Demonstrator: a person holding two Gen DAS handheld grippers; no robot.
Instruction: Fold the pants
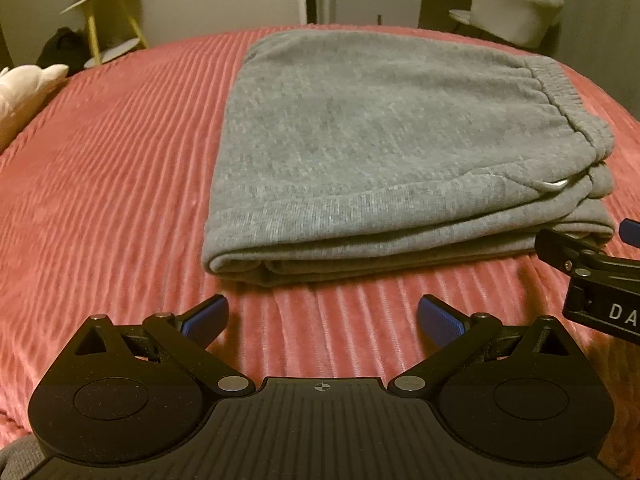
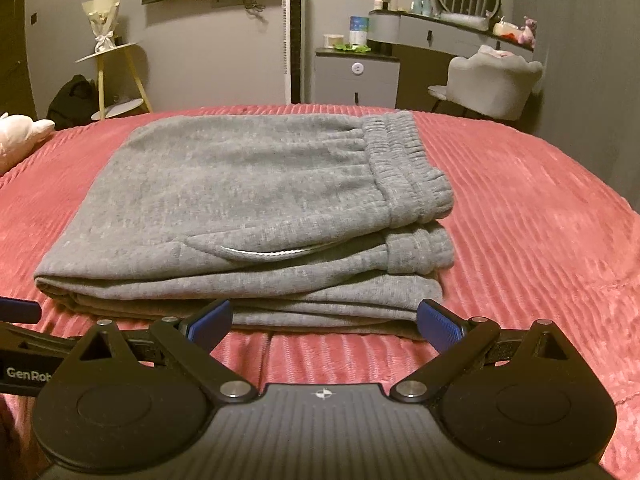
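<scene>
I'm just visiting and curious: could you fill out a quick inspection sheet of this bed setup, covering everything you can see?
Surface: pink ribbed bedspread, smooth.
Job's things: grey pants folded in a layered stack, waistband at the right.
Clutter: white plush toy at the bed's left edge.
Grippers: left tool open, holding nothing; right tool open, just short of the stack's near edge.
Cables: nothing seen.
Surroundings: chair, vanity desk, cabinet, bouquet on a yellow stand.

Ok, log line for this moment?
grey sweatpants: folded stack on pink bedspread | left gripper: open, empty | right gripper: open, empty
</scene>
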